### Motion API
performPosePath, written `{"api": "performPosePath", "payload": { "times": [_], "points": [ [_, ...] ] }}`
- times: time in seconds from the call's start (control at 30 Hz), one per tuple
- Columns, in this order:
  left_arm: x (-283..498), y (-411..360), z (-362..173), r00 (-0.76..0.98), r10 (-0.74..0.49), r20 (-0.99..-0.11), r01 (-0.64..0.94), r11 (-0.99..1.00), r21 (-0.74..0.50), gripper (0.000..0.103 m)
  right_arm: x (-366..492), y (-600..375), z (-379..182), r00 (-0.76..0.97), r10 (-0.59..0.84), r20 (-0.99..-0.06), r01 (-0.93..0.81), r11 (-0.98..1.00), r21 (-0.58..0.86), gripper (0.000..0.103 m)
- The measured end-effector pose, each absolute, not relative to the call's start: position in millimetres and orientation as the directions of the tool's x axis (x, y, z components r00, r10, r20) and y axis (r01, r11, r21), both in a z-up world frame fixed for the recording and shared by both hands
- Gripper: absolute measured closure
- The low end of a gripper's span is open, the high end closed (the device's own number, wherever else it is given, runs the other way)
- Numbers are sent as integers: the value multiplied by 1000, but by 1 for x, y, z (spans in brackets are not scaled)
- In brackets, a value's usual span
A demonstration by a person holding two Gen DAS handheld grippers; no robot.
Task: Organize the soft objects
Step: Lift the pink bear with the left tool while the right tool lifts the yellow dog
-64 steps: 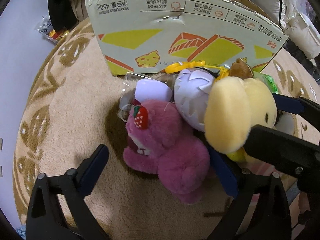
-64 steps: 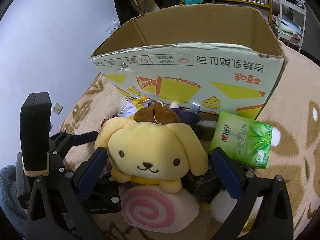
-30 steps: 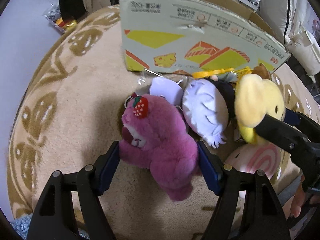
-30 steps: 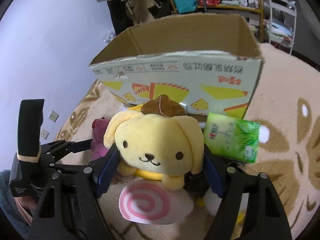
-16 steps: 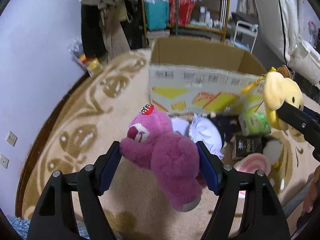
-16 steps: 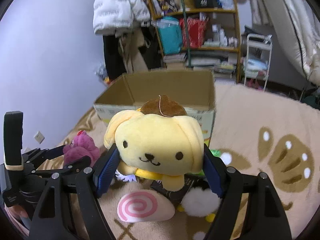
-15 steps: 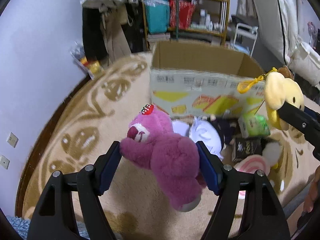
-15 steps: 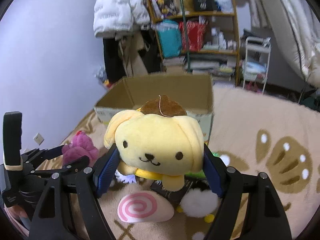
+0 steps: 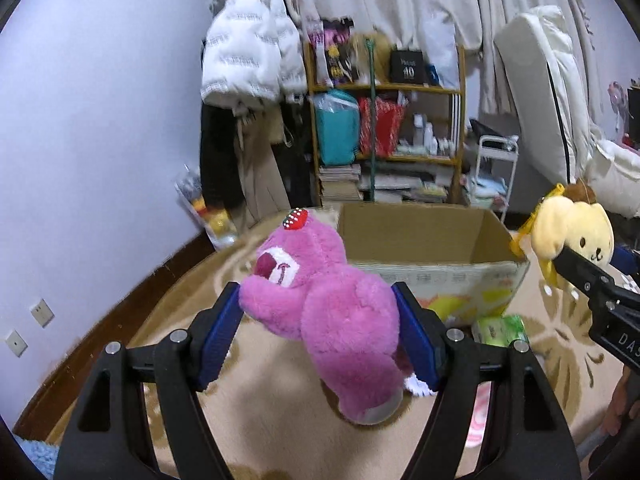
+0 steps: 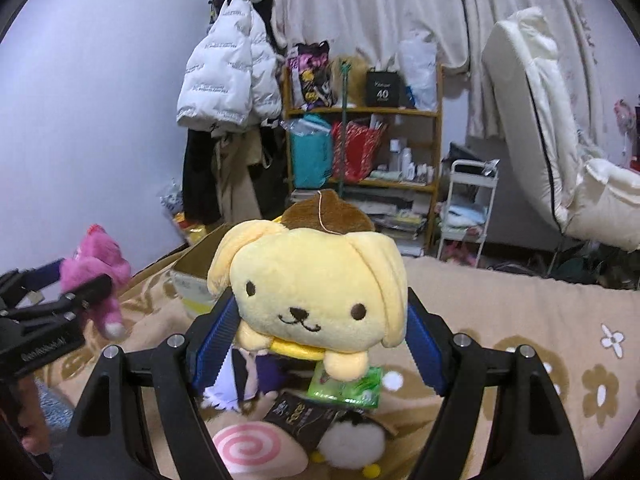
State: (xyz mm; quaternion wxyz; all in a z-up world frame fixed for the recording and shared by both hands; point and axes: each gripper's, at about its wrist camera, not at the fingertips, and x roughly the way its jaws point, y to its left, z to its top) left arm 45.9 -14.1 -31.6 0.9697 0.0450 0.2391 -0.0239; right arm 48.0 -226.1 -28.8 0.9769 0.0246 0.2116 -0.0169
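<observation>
Two plush toys are held off the rug (image 9: 280, 432). Left gripper (image 9: 320, 330) is clamped on the pink bear (image 9: 332, 312); right gripper (image 10: 320, 332) is clamped on the yellow dog (image 10: 316, 288). Both hang in front of the open cardboard box (image 9: 424, 240).

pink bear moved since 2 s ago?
Yes. The pink bear has been lifted off the rug, clamped in the left gripper; it now hangs level with the cardboard box rim instead of lying below the box's front wall.
</observation>
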Motion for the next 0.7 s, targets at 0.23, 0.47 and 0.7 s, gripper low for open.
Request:
{"api": "performPosePath", "payload": {
  "times": [0.23, 0.47, 0.7],
  "points": [
    [53, -19, -15, 909, -21, -417, 65, 993, 93, 29, 56, -229, -24, 924, -34, -381, 51, 998, 37, 21],
    [71, -29, -4, 925, -23, -379, 70, 991, 112, 29, 65, -227, -22, 938, -44, -344, 47, 999, -1, 21],
    [97, -39, 2, 940, -25, -342, 71, 990, 123, 29, 81, -225, -21, 944, -58, -325, 58, 998, -10, 21]
  ]
}}
